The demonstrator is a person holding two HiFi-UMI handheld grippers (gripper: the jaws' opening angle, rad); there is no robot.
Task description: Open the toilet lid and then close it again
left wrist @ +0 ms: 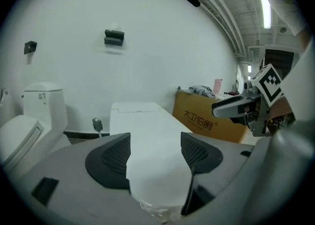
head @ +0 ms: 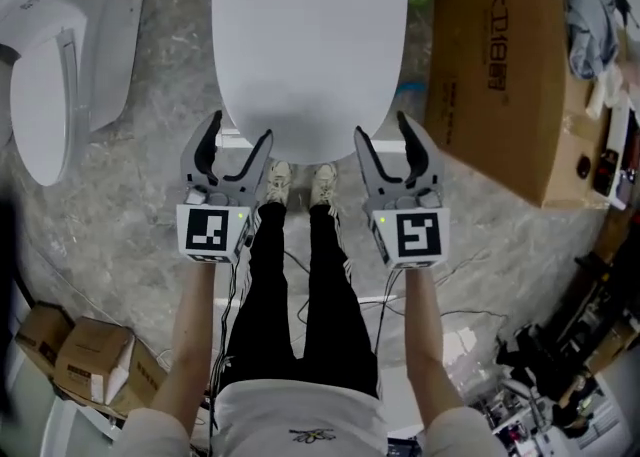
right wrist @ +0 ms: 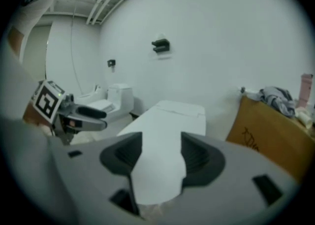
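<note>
Both sets of jaws stood wide with nothing gripped. Left gripper (head: 240,140) and right gripper (head: 383,140) sat level with each other, flanking the near rim of the lid (head: 310,35), so neither was nearer. Lid lay down flat, dead ahead of both, its long axis running straight away from them. Couldn't tell if either touched the rim.

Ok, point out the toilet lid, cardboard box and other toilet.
toilet lid (head: 310,45), head view, middle of its top
cardboard box (head: 520,115), head view, top face
other toilet (head: 40,105), head view, front part
</note>
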